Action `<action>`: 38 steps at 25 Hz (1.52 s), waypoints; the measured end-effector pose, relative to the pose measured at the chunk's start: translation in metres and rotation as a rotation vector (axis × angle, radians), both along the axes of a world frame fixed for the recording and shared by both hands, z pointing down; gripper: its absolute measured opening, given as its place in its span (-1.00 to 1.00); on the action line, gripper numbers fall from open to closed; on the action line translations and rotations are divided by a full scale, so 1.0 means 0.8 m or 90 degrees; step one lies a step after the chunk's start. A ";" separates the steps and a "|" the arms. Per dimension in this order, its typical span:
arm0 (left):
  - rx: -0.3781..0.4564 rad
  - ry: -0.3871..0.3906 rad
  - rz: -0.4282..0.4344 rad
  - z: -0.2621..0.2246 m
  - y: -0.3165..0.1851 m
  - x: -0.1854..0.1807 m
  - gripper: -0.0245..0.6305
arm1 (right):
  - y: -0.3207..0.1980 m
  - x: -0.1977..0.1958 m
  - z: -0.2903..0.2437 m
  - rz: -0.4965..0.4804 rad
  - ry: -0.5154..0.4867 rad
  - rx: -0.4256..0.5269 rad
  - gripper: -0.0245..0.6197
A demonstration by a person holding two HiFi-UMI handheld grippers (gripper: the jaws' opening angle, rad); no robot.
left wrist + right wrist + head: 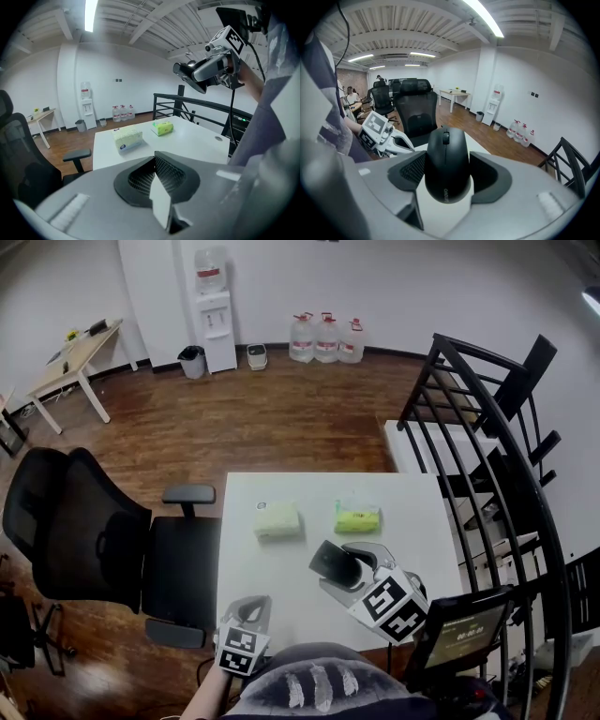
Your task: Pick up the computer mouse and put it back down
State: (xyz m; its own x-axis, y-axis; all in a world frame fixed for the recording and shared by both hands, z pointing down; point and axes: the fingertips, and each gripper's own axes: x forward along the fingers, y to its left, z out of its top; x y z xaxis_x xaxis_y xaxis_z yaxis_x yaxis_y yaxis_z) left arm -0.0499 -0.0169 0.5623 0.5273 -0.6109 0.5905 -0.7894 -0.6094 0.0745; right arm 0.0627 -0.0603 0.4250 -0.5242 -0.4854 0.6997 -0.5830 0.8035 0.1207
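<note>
The left gripper (157,172) sits low at the table's (281,563) near edge, its jaws pressed together with nothing between them. To its right, the right gripper (347,570) clamps the mouse (446,164) by its sides and holds it in the air above the table. The mouse is matte black and rounded, with a scroll wheel between its buttons and small pale lettering at its rear.

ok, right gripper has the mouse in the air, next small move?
Probably lower the right gripper straight down toward the table. Its jaws are clamped on the computer mouse, which hangs clear above bare tabletop. Open the jaws only once the mouse rests there.
</note>
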 end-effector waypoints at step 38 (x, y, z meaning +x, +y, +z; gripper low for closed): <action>-0.045 -0.002 -0.010 0.030 -0.004 -0.019 -0.88 | -0.065 0.005 0.103 0.109 0.014 -0.087 -0.01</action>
State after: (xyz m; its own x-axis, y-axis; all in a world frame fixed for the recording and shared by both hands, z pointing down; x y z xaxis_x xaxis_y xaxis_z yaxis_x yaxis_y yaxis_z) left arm -0.0652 -0.0204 0.5863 0.5163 -0.5758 0.6339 -0.7991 -0.5901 0.1149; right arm 0.0663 -0.1119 0.5073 -0.4257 -0.4656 0.7759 -0.7106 0.7029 0.0319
